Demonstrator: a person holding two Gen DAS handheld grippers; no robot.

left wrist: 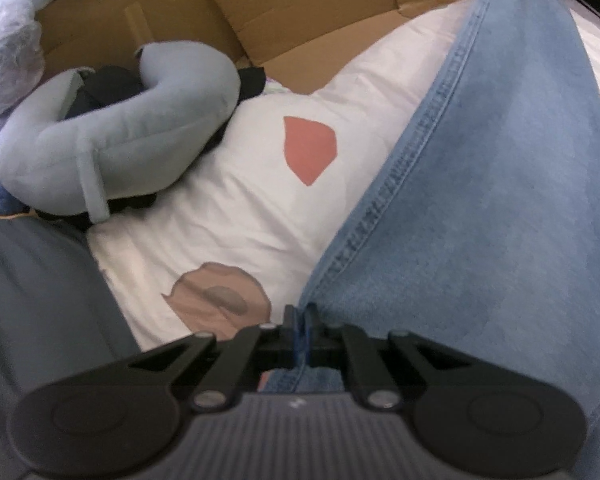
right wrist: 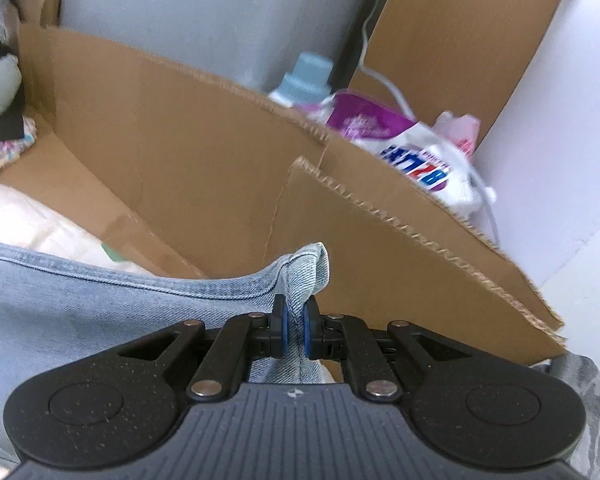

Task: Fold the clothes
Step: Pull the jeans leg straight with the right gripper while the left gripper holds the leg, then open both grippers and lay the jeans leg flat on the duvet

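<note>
Both ends of the light blue denim garment (left wrist: 500, 200) are pinched and off the bed, so the step in hand looks like the lift that comes before a fold. The left hand-held gripper (left wrist: 299, 320) is pressed together on a seamed edge of the denim, which runs up and away to its right as a taut panel. The right hand-held gripper (right wrist: 295, 320) is pinching a hemmed corner of the same denim (right wrist: 100, 300), the cloth sagging away to its left.

Next, I judge, the two corners need carrying together, or the cloth laid flat on the white printed bedding (left wrist: 240, 168) ahead of the left gripper, with both grips kept firm so the heavy fabric does not slip.

Beyond both grippers stands an open brown cardboard box (right wrist: 180, 140). Past its far wall sit a bottle with a pale blue cap (right wrist: 306, 76) and a purple-and-white detergent pouch (right wrist: 412, 148). A grey-blue U-shaped neck pillow (left wrist: 120, 132) lies left of the left gripper.
</note>
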